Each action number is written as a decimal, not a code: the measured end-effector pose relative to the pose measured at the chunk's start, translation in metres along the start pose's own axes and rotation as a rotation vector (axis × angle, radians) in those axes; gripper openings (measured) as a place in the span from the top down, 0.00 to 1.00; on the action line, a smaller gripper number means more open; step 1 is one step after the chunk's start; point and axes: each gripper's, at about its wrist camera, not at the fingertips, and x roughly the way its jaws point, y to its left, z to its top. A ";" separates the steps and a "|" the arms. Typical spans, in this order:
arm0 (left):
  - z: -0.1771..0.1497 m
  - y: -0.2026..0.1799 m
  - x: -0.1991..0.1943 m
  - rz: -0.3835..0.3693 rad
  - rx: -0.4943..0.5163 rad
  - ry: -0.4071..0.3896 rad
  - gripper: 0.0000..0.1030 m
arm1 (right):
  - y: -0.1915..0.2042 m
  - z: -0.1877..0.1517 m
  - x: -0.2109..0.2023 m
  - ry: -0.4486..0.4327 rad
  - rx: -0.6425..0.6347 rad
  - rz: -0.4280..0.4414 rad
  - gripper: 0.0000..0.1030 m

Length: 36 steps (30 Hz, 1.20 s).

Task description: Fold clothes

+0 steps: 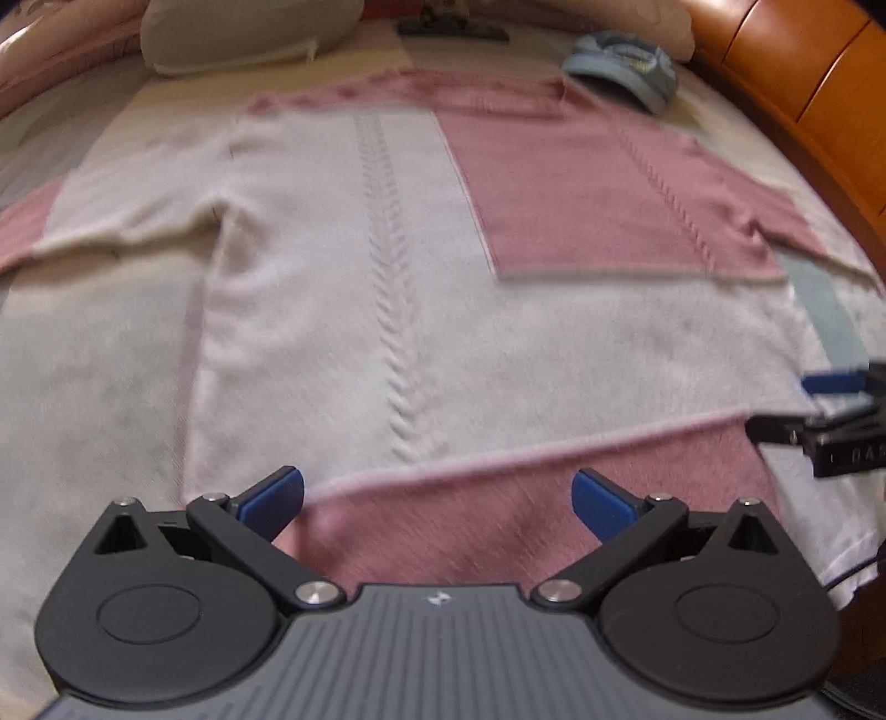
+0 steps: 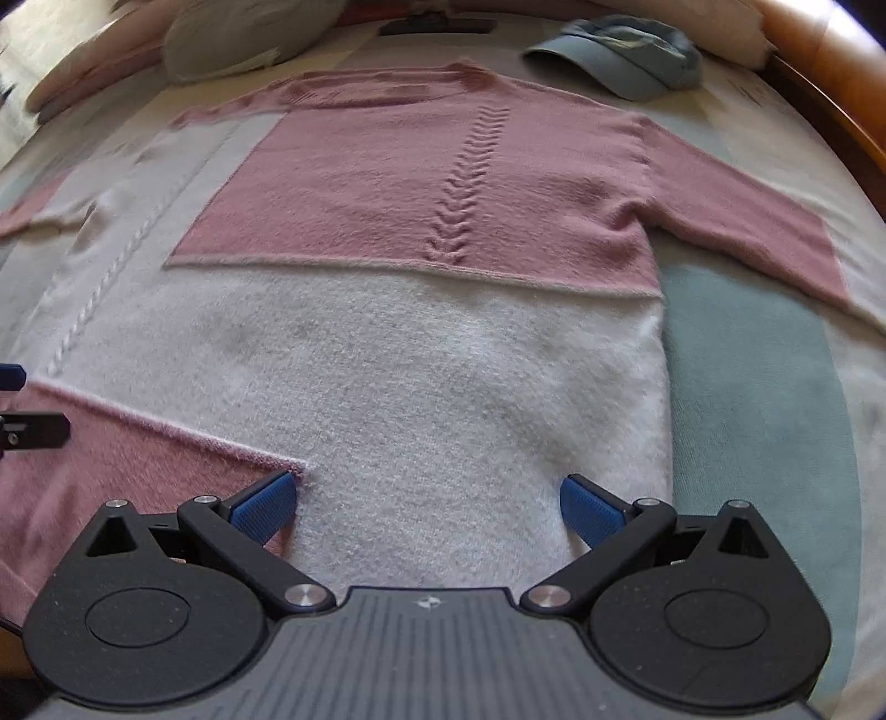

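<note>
A pink and white knit sweater lies flat on the bed, neck at the far end, both sleeves spread sideways. My left gripper is open above the pink panel at the sweater's near hem, nothing between its blue pads. My right gripper is open over the white lower part of the sweater, its left pad at the corner of the pink hem panel. The right gripper shows at the right edge of the left wrist view; the left gripper shows at the left edge of the right wrist view.
A blue cap lies past the sweater's far right shoulder. A grey-green pillow sits at the far left. A wooden bed frame runs along the right. A dark flat object lies at the far end.
</note>
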 end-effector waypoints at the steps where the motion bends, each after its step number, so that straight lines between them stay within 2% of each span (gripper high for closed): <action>1: 0.007 0.006 -0.004 0.003 0.016 -0.025 0.01 | 0.000 0.000 -0.002 -0.002 0.024 0.000 0.00; 7: 0.061 0.062 -0.012 0.026 0.121 -0.207 0.01 | 0.007 -0.007 -0.022 -0.054 0.187 0.027 0.00; 10: 0.086 0.098 0.002 0.025 0.110 -0.258 0.01 | 0.019 -0.010 -0.025 -0.061 0.247 0.054 0.00; 14: 0.110 0.142 0.031 -0.076 0.051 -0.268 0.01 | 0.041 -0.010 -0.026 -0.064 0.264 0.008 0.00; 18: 0.113 0.172 0.061 -0.234 -0.057 -0.204 0.01 | 0.059 -0.005 -0.029 -0.070 0.273 -0.016 0.00; 21: 0.104 0.191 0.067 -0.259 -0.121 -0.177 0.01 | 0.068 -0.002 -0.032 -0.071 0.265 -0.034 0.00; 23: 0.096 0.203 0.063 -0.279 -0.131 -0.192 0.01 | 0.071 -0.001 -0.032 -0.066 0.268 -0.044 0.00; 28: 0.087 0.242 0.047 -0.221 -0.190 -0.215 0.01 | 0.076 0.003 -0.025 -0.047 0.277 -0.060 0.00; 32: 0.095 0.267 0.037 -0.163 -0.201 -0.253 0.01 | 0.085 0.010 -0.022 -0.046 0.256 -0.051 0.00; 36: 0.098 0.285 0.044 -0.144 -0.251 -0.253 0.01 | 0.100 0.017 -0.017 -0.038 0.209 -0.039 0.00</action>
